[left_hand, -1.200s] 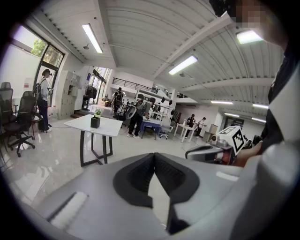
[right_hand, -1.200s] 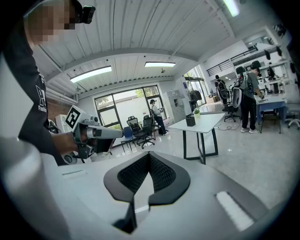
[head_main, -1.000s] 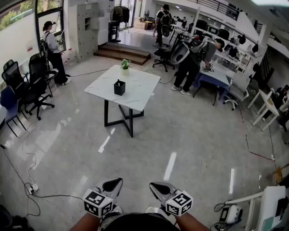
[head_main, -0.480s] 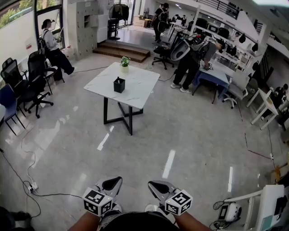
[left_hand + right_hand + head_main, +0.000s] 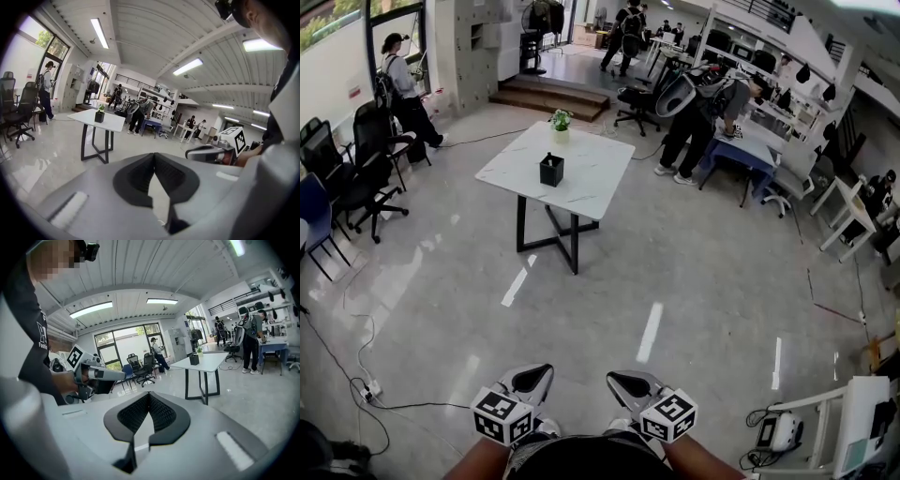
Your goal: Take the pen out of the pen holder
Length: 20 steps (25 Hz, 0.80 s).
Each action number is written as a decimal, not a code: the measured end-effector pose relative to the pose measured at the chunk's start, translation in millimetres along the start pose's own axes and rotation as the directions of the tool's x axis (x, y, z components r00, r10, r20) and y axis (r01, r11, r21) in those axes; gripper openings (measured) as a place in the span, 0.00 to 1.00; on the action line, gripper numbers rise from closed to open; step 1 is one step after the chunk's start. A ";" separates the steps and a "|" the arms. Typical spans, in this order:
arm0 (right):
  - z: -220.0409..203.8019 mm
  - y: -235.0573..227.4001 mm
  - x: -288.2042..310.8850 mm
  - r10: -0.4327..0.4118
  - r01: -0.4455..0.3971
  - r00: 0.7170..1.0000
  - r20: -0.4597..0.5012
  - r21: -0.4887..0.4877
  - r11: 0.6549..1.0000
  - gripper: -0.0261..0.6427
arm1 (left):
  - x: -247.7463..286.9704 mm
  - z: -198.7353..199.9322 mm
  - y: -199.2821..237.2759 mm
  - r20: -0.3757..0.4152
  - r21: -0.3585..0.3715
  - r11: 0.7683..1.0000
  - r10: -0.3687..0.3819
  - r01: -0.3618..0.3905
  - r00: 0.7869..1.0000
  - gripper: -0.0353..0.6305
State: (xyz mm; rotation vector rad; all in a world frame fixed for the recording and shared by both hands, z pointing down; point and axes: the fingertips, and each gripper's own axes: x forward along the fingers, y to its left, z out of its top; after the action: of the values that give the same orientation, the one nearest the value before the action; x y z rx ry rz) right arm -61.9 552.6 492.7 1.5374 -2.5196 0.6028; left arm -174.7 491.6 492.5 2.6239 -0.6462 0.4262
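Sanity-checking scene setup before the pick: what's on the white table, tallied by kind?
On the white table:
Black pen holder: 1
Potted plant: 1
Total: 2
The pens inside the holder are too small to count from here.

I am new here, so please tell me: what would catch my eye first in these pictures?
A white table stands far ahead on the shiny floor, with a black pen holder and a small plant on it. Close below, the left tool and right tool are both shut and empty.
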 end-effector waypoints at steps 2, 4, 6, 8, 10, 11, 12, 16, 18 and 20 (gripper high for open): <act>3.6 5.8 9.9 -0.009 0.009 1.000 0.010 0.004 1.000 0.04 | -4.8 -0.7 8.8 -0.013 0.014 1.000 -0.001 0.001 1.000 0.14; 7.1 12.7 19.6 -0.014 0.014 1.000 0.018 0.000 1.000 0.04 | -10.7 0.0 16.8 -0.015 0.024 1.000 -0.011 0.011 1.000 0.14; 10.7 20.2 30.8 -0.018 0.018 1.000 0.024 -0.005 1.000 0.04 | -17.2 1.8 26.5 -0.014 0.031 0.999 -0.022 0.022 1.000 0.14; 12.0 27.8 43.0 -0.017 0.017 1.000 0.026 0.000 1.000 0.04 | -23.1 1.2 37.4 -0.016 0.036 0.999 -0.031 0.032 0.999 0.14; 10.7 34.4 53.5 -0.016 0.016 1.000 0.025 0.011 1.000 0.04 | -27.9 -2.1 47.4 -0.021 0.038 0.998 -0.039 0.040 0.999 0.14; 9.7 37.2 57.7 -0.018 0.018 1.000 0.023 0.016 1.000 0.04 | -29.9 -4.0 52.0 -0.025 0.039 0.998 -0.042 0.043 0.999 0.14; 8.5 39.7 61.2 -0.021 0.021 1.000 0.020 0.020 1.000 0.04 | -31.7 -5.8 56.4 -0.029 0.040 0.998 -0.043 0.044 0.999 0.14; 4.6 41.7 71.6 -0.032 0.033 0.999 -0.009 0.032 0.999 0.04 | -33.9 -8.4 70.9 -0.041 0.044 0.998 -0.038 0.040 0.998 0.14; 5.6 36.8 76.2 -0.032 0.033 0.999 -0.015 0.045 0.998 0.04 | -30.6 -7.1 73.7 -0.036 0.039 0.998 -0.047 0.049 0.998 0.14; 7.4 29.1 83.2 -0.028 0.029 1.000 -0.014 0.056 0.998 0.04 | -23.0 -6.8 78.2 -0.036 0.033 0.998 -0.052 0.053 0.998 0.14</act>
State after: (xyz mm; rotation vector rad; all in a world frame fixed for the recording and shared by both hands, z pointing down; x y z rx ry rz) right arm -126.0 492.8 504.0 1.5799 -2.4870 0.6838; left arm -234.2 439.7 513.8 2.6531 -0.5625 0.4699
